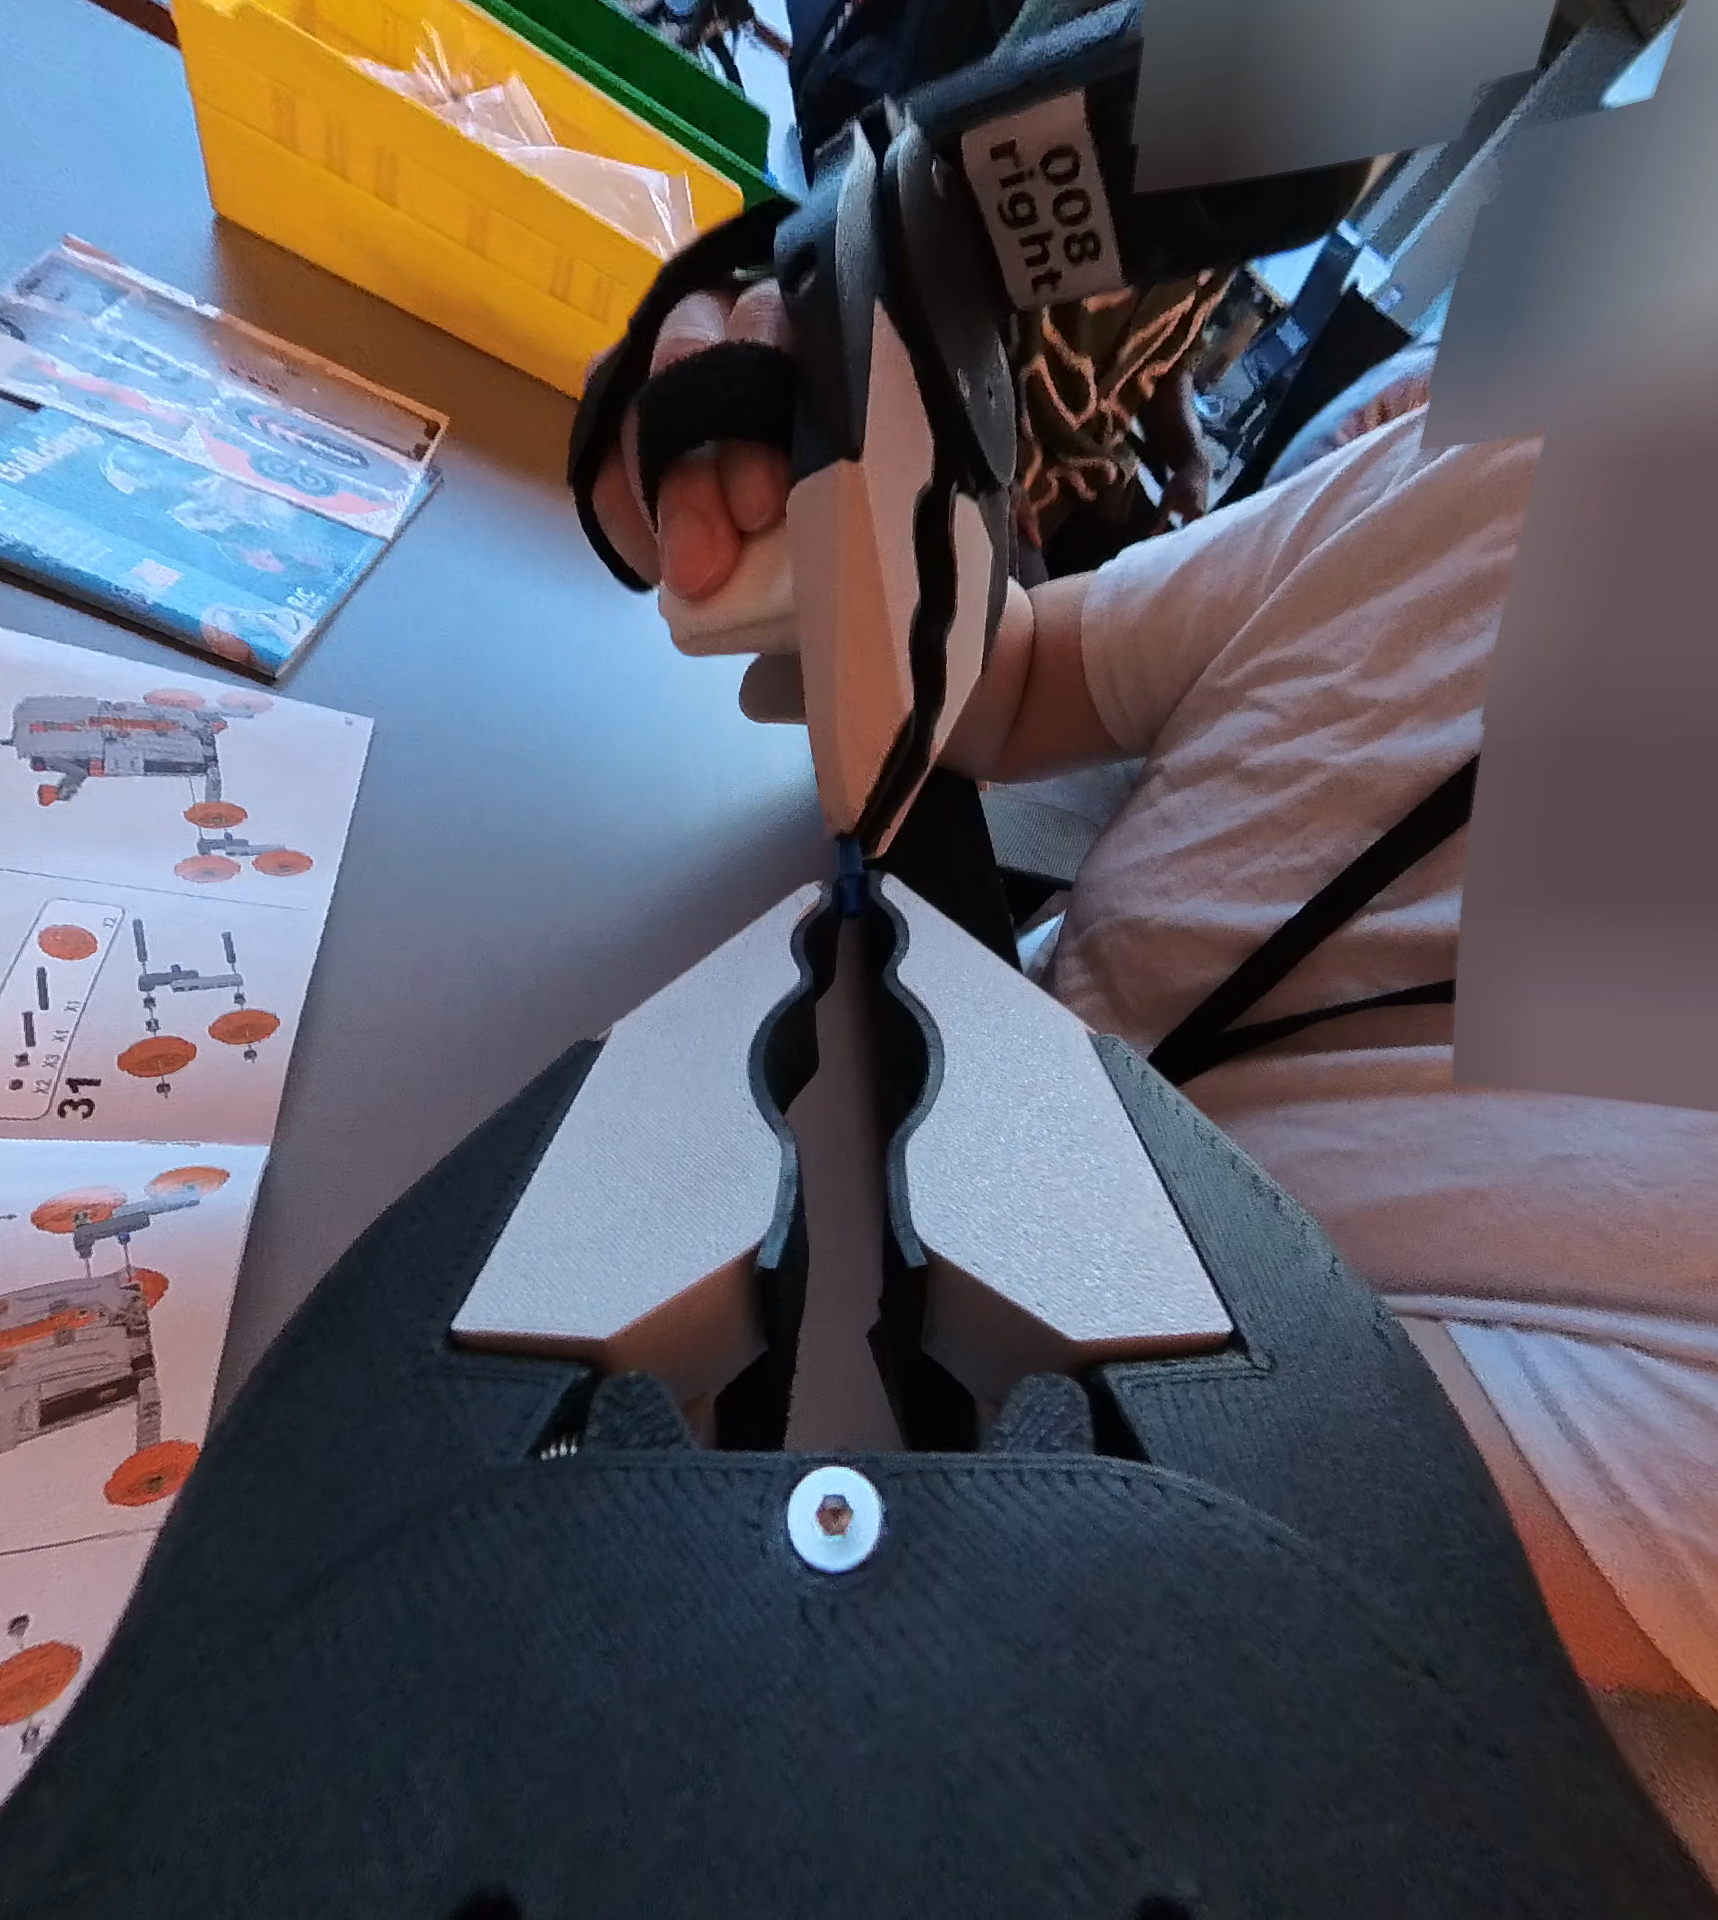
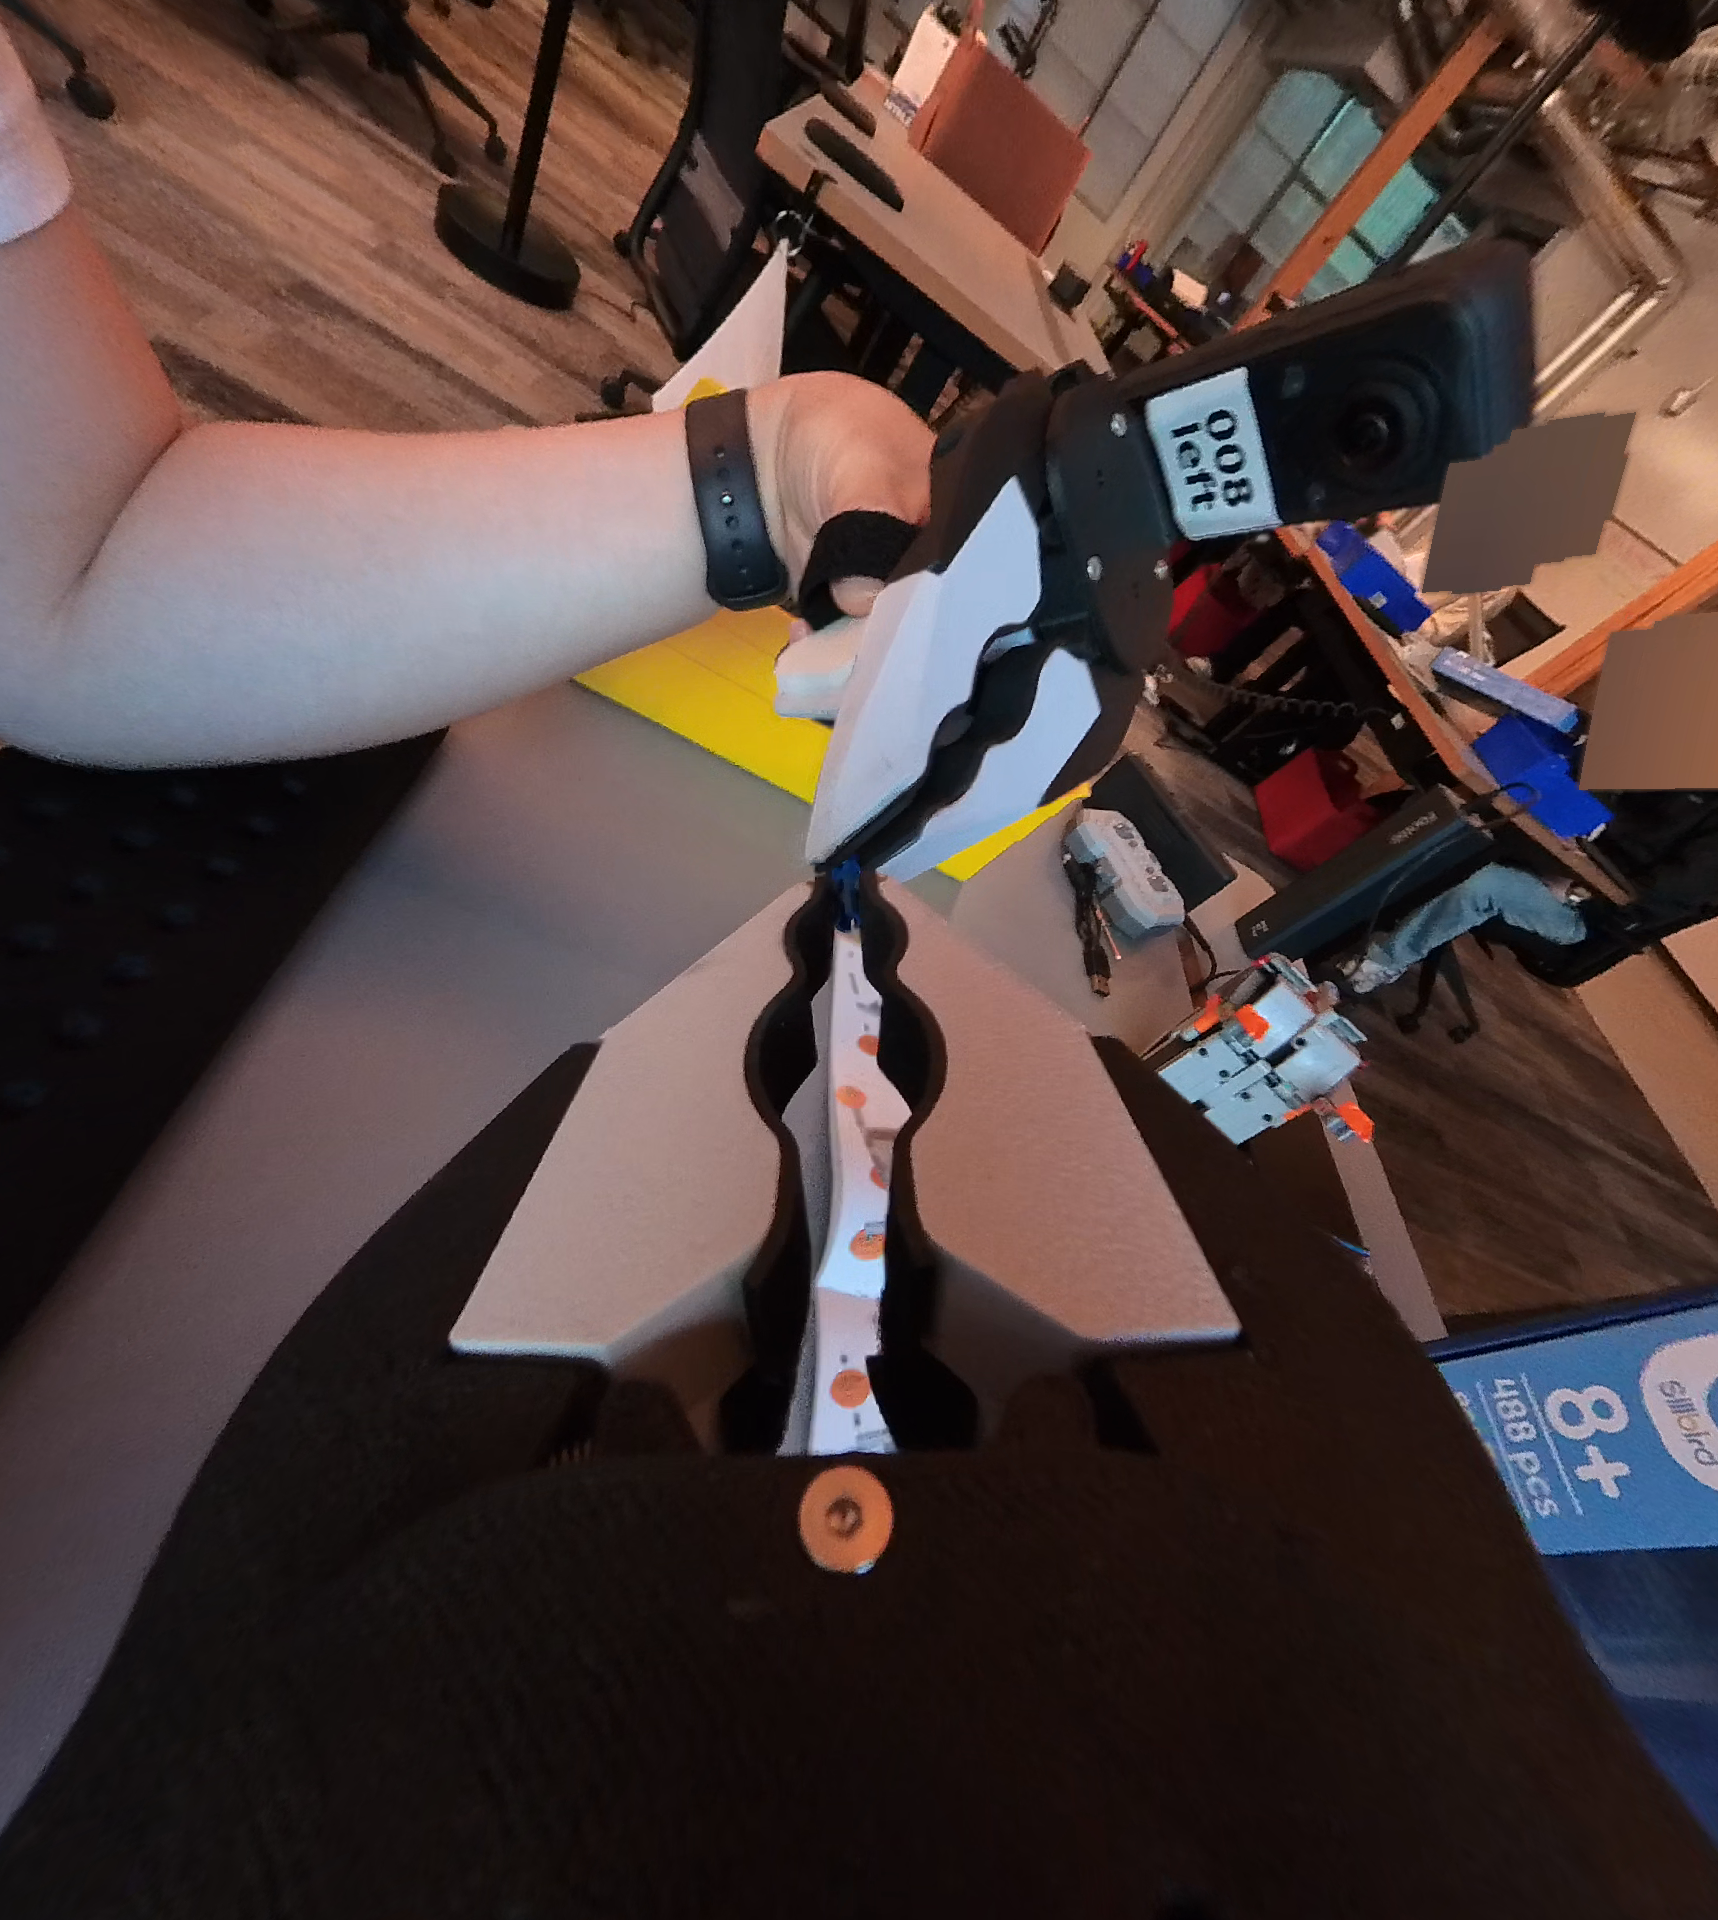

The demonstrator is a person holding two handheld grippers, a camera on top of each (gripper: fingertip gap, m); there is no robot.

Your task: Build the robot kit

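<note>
A small blue pin (image 1: pixel 850 881) is held in the air above the dark table, pinched at both ends. My left gripper (image 1: pixel 850 902) is shut on its near end. My right gripper (image 1: pixel 860 831), held in a person's hand, comes down from above and is shut on the far end. In the right wrist view the same blue pin (image 2: pixel 844 896) sits between my right gripper (image 2: pixel 844 914) and my left gripper (image 2: pixel 850 860), tip to tip. Most of the pin is hidden by the fingertips.
Open instruction pages (image 1: pixel 107 883) and booklets (image 1: pixel 169 457) lie on the table at left, with a yellow bin (image 1: pixel 398 177) of bags behind. A partly built grey and orange model (image 2: pixel 1260 1060), a grey controller (image 2: pixel 1125 883) and a blue box (image 2: pixel 1644 1434) are to the right. A person's torso (image 1: pixel 1302 727) is close. Less than 4 cm separates the two grippers' tips.
</note>
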